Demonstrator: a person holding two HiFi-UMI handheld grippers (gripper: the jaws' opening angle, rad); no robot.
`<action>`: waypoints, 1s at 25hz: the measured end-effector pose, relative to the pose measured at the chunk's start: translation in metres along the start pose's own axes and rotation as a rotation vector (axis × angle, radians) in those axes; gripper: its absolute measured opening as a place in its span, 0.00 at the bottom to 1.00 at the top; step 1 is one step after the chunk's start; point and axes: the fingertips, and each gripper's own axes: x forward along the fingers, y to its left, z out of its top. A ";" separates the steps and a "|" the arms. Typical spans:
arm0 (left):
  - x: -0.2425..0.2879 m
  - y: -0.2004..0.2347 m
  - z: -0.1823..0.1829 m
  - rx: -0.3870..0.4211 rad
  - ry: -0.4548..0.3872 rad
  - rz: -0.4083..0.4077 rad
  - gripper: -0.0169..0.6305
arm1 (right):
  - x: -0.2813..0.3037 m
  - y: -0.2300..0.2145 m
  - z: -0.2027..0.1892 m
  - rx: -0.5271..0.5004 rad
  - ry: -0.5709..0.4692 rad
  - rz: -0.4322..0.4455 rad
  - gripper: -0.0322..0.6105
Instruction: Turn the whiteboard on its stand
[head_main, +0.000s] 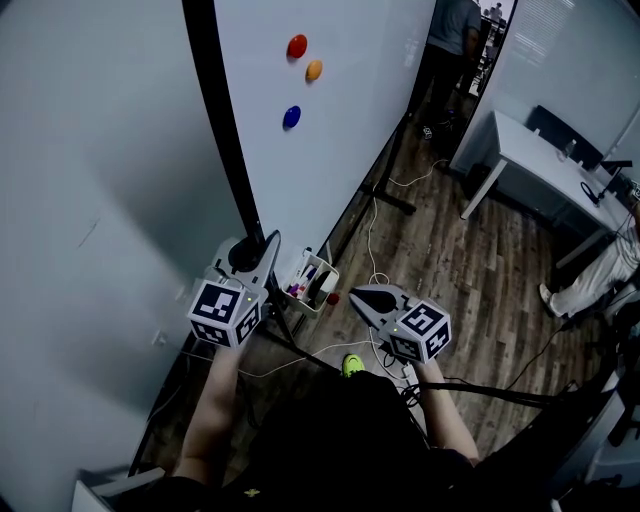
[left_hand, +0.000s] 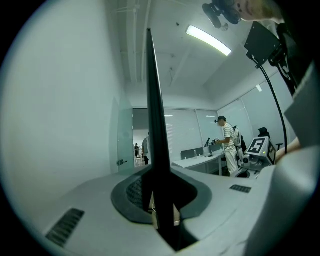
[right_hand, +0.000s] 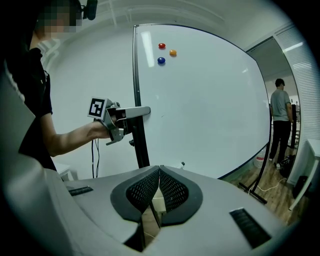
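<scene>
The whiteboard stands on its stand, with a black frame edge at its left side. My left gripper is shut on that black edge, low on the board. In the left gripper view the black edge runs up between the pads of the left gripper. My right gripper hangs shut and empty in front of the board, apart from it. The right gripper view shows the right gripper with its jaws together, the whiteboard beyond, and the left gripper on the frame.
Red, orange and blue magnets stick to the board. A small tray with markers sits under it. The stand's foot and cables lie on the wood floor. A white desk and a person are farther back.
</scene>
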 end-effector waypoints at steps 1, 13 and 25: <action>0.002 0.001 0.000 -0.009 -0.004 -0.004 0.13 | 0.000 -0.002 0.000 0.004 0.000 -0.004 0.05; 0.017 0.005 -0.003 -0.069 -0.012 -0.024 0.12 | -0.005 -0.015 -0.007 0.020 0.006 -0.042 0.05; 0.025 0.009 -0.025 -0.073 -0.015 -0.013 0.12 | -0.007 -0.031 -0.030 0.014 0.016 -0.048 0.05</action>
